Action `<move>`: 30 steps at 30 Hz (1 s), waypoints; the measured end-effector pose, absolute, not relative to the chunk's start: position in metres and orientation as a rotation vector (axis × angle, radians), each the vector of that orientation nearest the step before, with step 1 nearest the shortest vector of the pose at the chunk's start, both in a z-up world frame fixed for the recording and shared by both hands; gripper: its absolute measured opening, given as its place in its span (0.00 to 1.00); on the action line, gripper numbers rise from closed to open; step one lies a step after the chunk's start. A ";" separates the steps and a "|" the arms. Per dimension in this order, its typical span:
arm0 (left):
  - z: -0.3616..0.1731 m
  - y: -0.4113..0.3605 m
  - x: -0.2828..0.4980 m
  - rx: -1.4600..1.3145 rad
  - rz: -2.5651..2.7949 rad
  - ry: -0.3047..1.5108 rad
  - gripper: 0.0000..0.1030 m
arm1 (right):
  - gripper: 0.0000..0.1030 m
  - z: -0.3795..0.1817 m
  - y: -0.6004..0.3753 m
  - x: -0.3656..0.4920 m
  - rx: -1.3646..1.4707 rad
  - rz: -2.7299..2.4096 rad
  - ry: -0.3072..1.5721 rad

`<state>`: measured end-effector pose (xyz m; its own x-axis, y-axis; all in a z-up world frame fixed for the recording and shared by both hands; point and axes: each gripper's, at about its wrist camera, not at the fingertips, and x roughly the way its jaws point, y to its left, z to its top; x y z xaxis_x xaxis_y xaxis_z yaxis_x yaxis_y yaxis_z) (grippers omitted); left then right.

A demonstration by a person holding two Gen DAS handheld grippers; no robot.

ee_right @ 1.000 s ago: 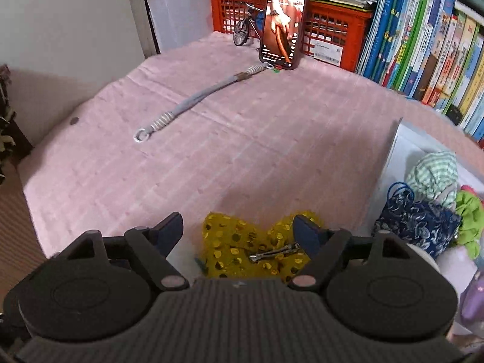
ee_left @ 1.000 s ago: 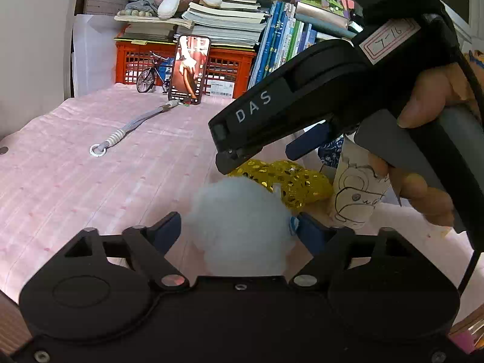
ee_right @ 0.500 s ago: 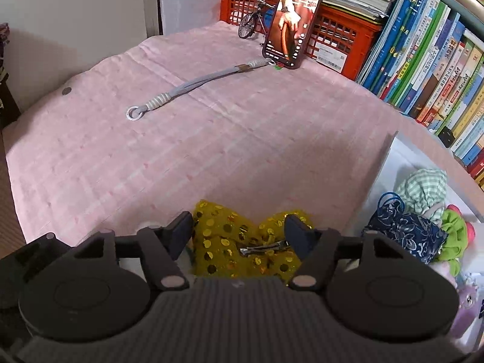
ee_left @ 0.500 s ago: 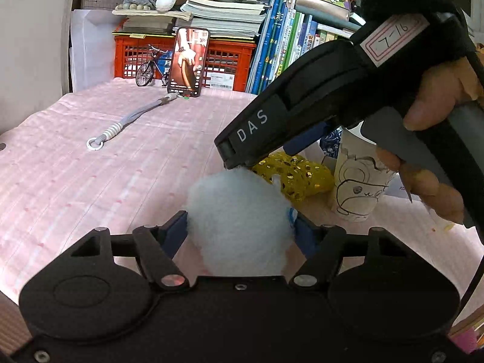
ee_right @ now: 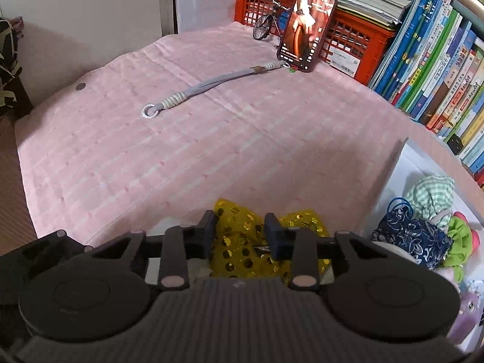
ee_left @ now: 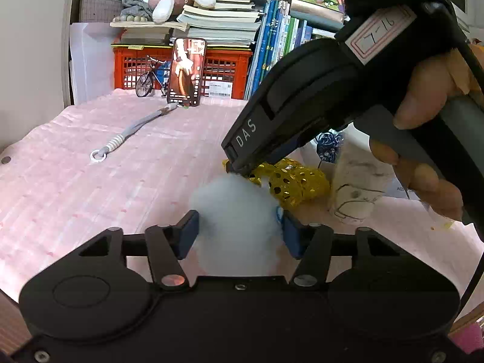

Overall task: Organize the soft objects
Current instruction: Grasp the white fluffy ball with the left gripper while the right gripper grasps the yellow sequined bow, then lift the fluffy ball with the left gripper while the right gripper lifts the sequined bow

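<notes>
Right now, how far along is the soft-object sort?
Done: several soft items, including a navy floral pouch and green checked cloth, lie in the white box. In hand: left gripper has just closed on the white fluff ball; right gripper has just closed on the gold sequin bow. Left: moving both into the box.

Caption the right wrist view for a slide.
Right gripper closed on the yellow sequined bow on the pink cloth, beside a white bin of soft items.

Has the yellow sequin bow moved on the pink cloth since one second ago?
No. The yellow sequin bow lies at the same distance from the white box; only the right gripper closed on it.
</notes>
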<state>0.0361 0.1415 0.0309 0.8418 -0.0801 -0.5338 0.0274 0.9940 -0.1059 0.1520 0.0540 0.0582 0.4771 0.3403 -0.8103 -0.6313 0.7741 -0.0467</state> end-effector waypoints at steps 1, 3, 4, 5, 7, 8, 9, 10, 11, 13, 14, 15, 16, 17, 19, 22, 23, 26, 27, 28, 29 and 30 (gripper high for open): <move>0.032 0.141 0.035 -0.095 -0.059 0.565 0.47 | 0.32 0.060 0.054 0.152 -0.359 0.609 0.889; 0.034 0.141 0.035 -0.093 -0.060 0.562 0.45 | 0.29 0.063 0.053 0.152 -0.347 0.612 0.882; 0.034 0.140 0.034 -0.091 -0.061 0.562 0.45 | 0.29 0.064 0.052 0.152 -0.342 0.614 0.879; 0.034 0.140 0.034 -0.090 -0.061 0.562 0.45 | 0.29 0.065 0.052 0.152 -0.339 0.615 0.878; 0.034 0.140 0.034 -0.089 -0.061 0.563 0.45 | 0.28 0.066 0.050 0.152 -0.329 0.613 0.877; 0.034 0.140 0.033 -0.087 -0.061 0.562 0.45 | 0.28 0.066 0.049 0.152 -0.326 0.612 0.876; 0.034 0.140 0.033 -0.086 -0.061 0.562 0.45 | 0.28 0.067 0.048 0.152 -0.322 0.611 0.876; 0.034 0.140 0.032 -0.083 -0.062 0.560 0.46 | 0.28 0.067 0.047 0.152 -0.318 0.612 0.875; 0.034 0.140 0.032 -0.082 -0.060 0.557 0.47 | 0.28 0.068 0.046 0.152 -0.313 0.610 0.874; 0.033 0.140 0.032 -0.082 -0.059 0.557 0.52 | 0.28 0.070 0.044 0.152 -0.300 0.610 0.868; 0.033 0.141 0.033 -0.084 -0.055 0.560 0.54 | 0.27 0.072 0.043 0.152 -0.291 0.610 0.865; 0.032 0.141 0.033 -0.086 -0.052 0.561 0.58 | 0.27 0.073 0.042 0.152 -0.280 0.612 0.862; 0.031 0.142 0.034 -0.090 -0.048 0.562 0.63 | 0.27 0.076 0.040 0.153 -0.267 0.616 0.859; 0.030 0.142 0.035 -0.093 -0.047 0.563 0.64 | 0.27 0.078 0.039 0.153 -0.256 0.618 0.856; 0.028 0.143 0.037 -0.095 -0.048 0.566 0.68 | 0.26 0.082 0.037 0.153 -0.241 0.622 0.847; 0.025 0.142 0.041 -0.100 -0.054 0.581 0.70 | 0.26 0.088 0.034 0.153 -0.220 0.621 0.832; 0.023 0.142 0.043 -0.104 -0.058 0.588 0.71 | 0.26 0.089 0.033 0.153 -0.210 0.620 0.828; 0.021 0.142 0.045 -0.112 -0.061 0.594 0.71 | 0.24 0.093 0.030 0.152 -0.181 0.618 0.804; 0.021 0.142 0.045 -0.109 -0.062 0.593 0.70 | 0.24 0.095 0.029 0.151 -0.171 0.620 0.798; 0.021 0.142 0.045 -0.108 -0.062 0.594 0.70 | 0.24 0.096 0.027 0.151 -0.161 0.620 0.792; 0.021 0.142 0.045 -0.112 -0.060 0.593 0.70 | 0.24 0.097 0.027 0.151 -0.152 0.623 0.786; 0.021 0.143 0.047 -0.117 -0.059 0.594 0.68 | 0.24 0.098 0.026 0.150 -0.145 0.627 0.783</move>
<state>0.0466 0.1429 0.0214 0.8274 -0.0891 -0.5545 0.0219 0.9917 -0.1267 0.1505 0.0258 0.0977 0.5385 0.4733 -0.6972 -0.5771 0.8100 0.1042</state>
